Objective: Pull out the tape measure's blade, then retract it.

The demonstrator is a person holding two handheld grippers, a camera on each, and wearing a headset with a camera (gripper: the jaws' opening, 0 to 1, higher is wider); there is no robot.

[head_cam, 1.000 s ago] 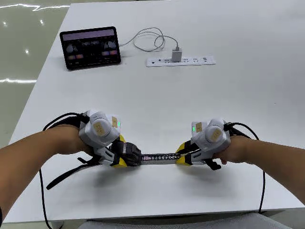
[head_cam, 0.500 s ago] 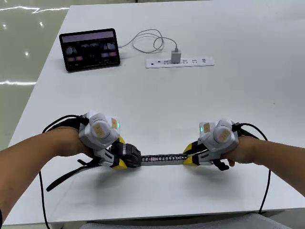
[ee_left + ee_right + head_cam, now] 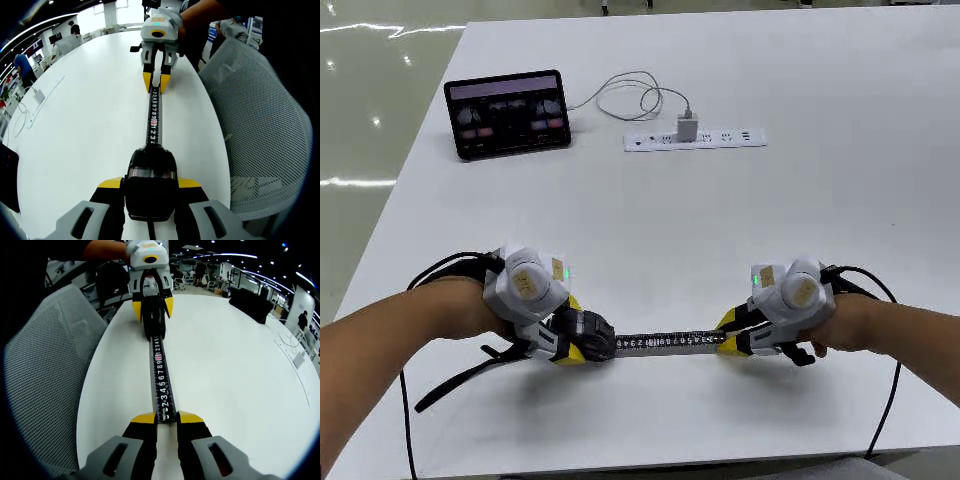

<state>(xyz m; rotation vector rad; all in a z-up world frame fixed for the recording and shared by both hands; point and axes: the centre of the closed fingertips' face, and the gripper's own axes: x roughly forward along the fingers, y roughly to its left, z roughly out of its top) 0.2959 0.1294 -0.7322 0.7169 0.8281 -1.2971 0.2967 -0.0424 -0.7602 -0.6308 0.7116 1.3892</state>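
The tip of the blade (image 3: 160, 375) hides inside the right hand-held gripper (image 3: 166, 418); the left hand-held gripper (image 3: 150, 183) covers both sides of the tape measure (image 3: 151, 167). The tablet (image 3: 508, 113) screen is too small to read.

The blade (image 3: 161, 385) carries black digits 2 through 9, then apparently 1 to 5 beyond a red mark.

light: was bright and even, from ceiling lamps (image 3: 250, 256);
glare: streaked the glossy floor (image 3: 360, 120);
shadows: lay soft on the table (image 3: 650, 395);
edges: bent by fisheye in both gripper views
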